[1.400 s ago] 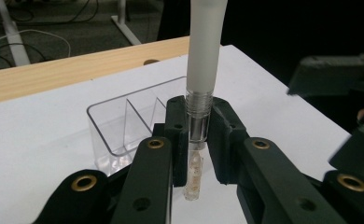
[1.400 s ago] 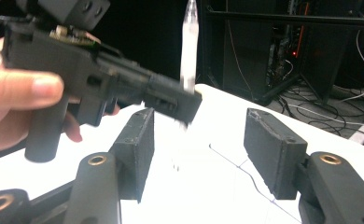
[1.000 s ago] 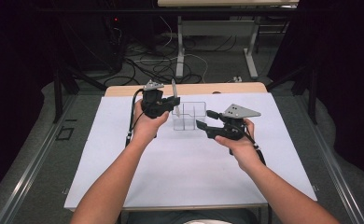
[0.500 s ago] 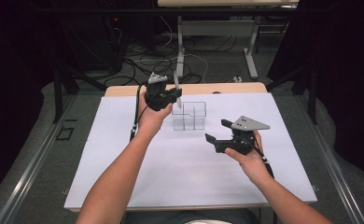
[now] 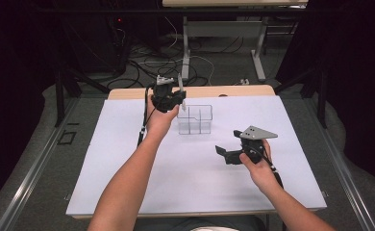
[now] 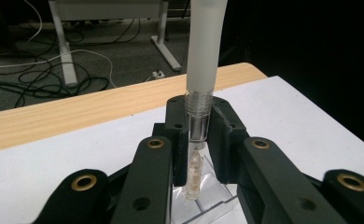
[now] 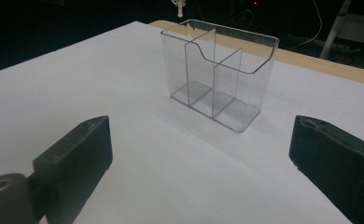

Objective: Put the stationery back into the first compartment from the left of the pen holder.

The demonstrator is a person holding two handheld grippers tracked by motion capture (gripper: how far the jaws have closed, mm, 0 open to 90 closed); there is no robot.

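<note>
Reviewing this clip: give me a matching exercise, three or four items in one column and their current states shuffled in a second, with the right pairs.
Things:
1. left gripper
2. right gripper
3. clear organiser
4. dropper

States:
A. empty, standing on the white sheet
B. jaws wide apart, nothing between
C. upright, clamped at its threaded neck
D. shut on a thing

Pairs: 1-D, 2-B, 3-A, 4-C

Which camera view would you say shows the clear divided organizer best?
The right gripper view: the clear organizer stands whole, dividers plain, compartments empty. The high view shows it small beside the left gripper; the left gripper view catches just its edge.
</note>
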